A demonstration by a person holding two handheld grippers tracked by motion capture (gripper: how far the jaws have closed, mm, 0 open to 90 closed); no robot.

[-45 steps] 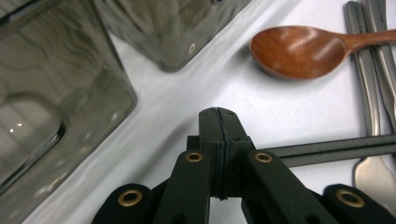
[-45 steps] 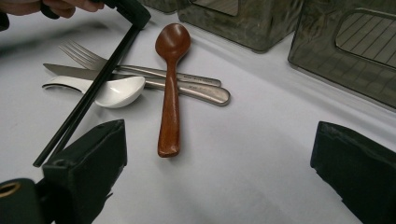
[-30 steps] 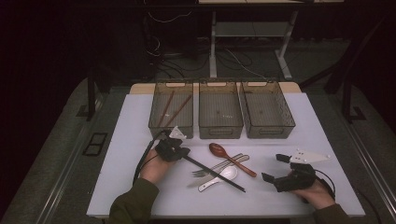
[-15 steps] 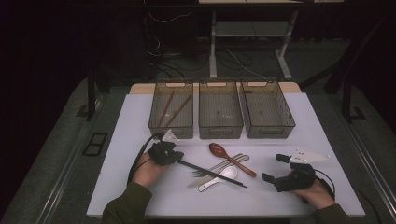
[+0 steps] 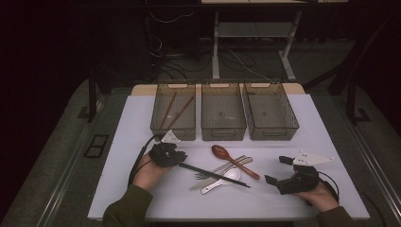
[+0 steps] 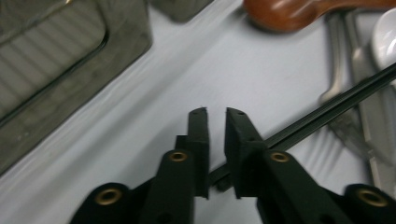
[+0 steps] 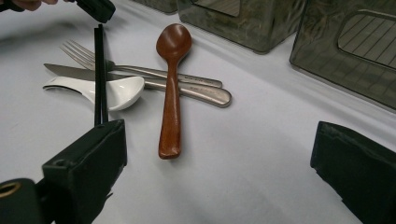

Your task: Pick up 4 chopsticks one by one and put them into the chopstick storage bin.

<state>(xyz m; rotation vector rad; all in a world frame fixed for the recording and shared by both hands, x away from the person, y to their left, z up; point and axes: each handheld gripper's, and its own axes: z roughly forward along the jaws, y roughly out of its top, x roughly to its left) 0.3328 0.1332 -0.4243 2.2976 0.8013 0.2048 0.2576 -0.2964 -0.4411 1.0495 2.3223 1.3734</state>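
Note:
A pair of black chopsticks (image 5: 215, 176) lies slantwise across a steel fork (image 7: 140, 70), a table knife (image 7: 187, 91) and a white soup spoon (image 5: 222, 179) at mid-table. My left gripper (image 5: 177, 158) is at the chopsticks' left end. Its jaws have just been opening; in the left gripper view a narrow gap shows between the fingertips of the left gripper (image 6: 216, 114), and the chopsticks (image 6: 327, 109) rest low between the jaws, not pinched. A brown wooden spoon (image 5: 227, 156) lies beside the pile. My right gripper (image 5: 276, 170) rests wide open on the table at the right, holding nothing.
Three clear bins stand in a row at the back; the left bin (image 5: 156, 124) holds brown chopsticks (image 5: 172, 111), while the middle bin (image 5: 223, 133) and the right bin (image 5: 274, 135) look bare. The white table (image 5: 123, 142) has free room left and right of the cutlery.
My left hand has shifted slightly left and toward the near edge, still at the end of the black chopsticks. The right gripper has not moved.

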